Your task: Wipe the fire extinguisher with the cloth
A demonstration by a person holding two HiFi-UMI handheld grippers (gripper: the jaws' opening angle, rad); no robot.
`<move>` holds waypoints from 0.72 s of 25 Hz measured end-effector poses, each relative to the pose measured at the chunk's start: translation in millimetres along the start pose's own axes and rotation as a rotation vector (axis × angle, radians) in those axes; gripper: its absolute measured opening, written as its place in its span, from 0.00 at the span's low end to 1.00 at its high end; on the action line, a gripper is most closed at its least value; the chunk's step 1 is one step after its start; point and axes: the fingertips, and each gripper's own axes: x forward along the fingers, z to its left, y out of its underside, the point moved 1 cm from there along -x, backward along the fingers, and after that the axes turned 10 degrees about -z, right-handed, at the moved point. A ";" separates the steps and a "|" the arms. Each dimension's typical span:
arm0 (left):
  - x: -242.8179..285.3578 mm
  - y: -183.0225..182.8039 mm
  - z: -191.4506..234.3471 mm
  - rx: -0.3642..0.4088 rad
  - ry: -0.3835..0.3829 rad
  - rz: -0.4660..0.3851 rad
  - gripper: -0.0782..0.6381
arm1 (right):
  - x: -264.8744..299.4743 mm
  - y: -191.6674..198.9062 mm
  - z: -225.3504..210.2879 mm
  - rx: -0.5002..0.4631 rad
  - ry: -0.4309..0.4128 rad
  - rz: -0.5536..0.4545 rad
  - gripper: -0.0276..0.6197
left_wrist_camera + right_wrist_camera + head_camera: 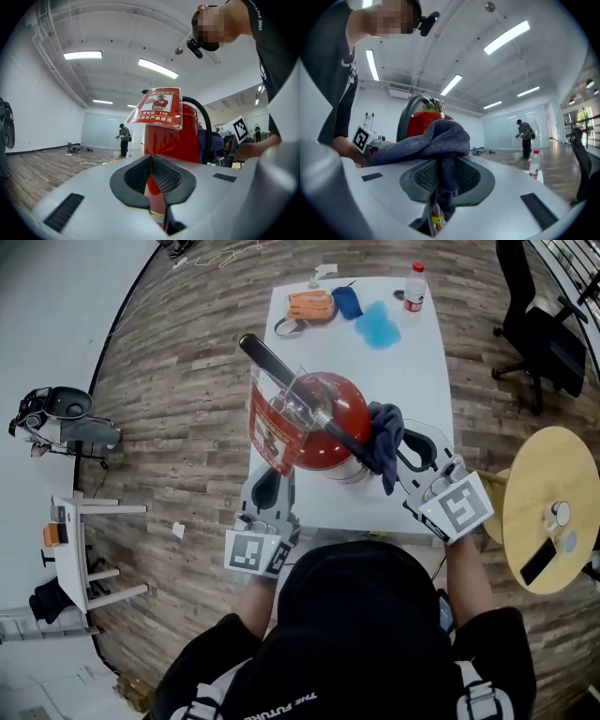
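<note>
In my head view, the red metal fire extinguisher [328, 413] stands upright on the white rectangular table [412, 362], near the edge on my side, and a laminated red and white tag [272, 423] hangs on its left. The left gripper [270, 482] points at the extinguisher from just in front of it. The right gripper [405, 457] comes from the right and presses a dark blue woven cloth [382, 432] on the right side of the red body. In the left gripper view, I see the left gripper [151, 159] with both jaws brought together and nothing between them; the extinguisher [171, 136] rises just behind. In the right gripper view, the right gripper [443, 164] is clamped on the cloth [436, 138], which bunches above the jaws, and the extinguisher [423, 123] is right behind it.
</note>
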 end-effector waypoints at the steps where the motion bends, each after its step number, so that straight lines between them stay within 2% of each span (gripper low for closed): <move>1: 2.0 0.6 0.5 -0.002 0.003 0.002 0.14 | -2.6 22.9 -2.0 0.053 0.006 0.041 0.16; 5: 11.7 4.3 0.5 -0.021 0.017 -0.001 0.14 | -10.6 100.6 -8.5 0.147 0.018 0.219 0.16; 7: 13.5 6.0 1.8 -0.029 0.020 -0.001 0.14 | -12.0 115.7 -8.8 0.164 0.024 0.257 0.16; 8: 13.8 6.6 2.4 -0.032 0.021 0.000 0.14 | -11.3 113.3 -8.7 0.138 0.027 0.264 0.16; 10: 14.0 6.9 3.3 -0.035 0.020 0.000 0.14 | -5.7 86.6 -8.5 0.019 0.025 0.234 0.16; 14: 15.0 5.4 4.6 -0.036 0.018 -0.005 0.14 | 17.1 -34.1 -9.1 -0.131 -0.003 -0.035 0.15; 16: 14.8 6.1 4.2 -0.040 0.019 -0.006 0.14 | 22.6 -67.7 -9.0 -0.207 -0.019 -0.056 0.15; 18: 14.6 6.2 4.0 -0.046 0.015 -0.007 0.14 | 23.4 -74.3 -9.4 -0.200 -0.035 -0.055 0.15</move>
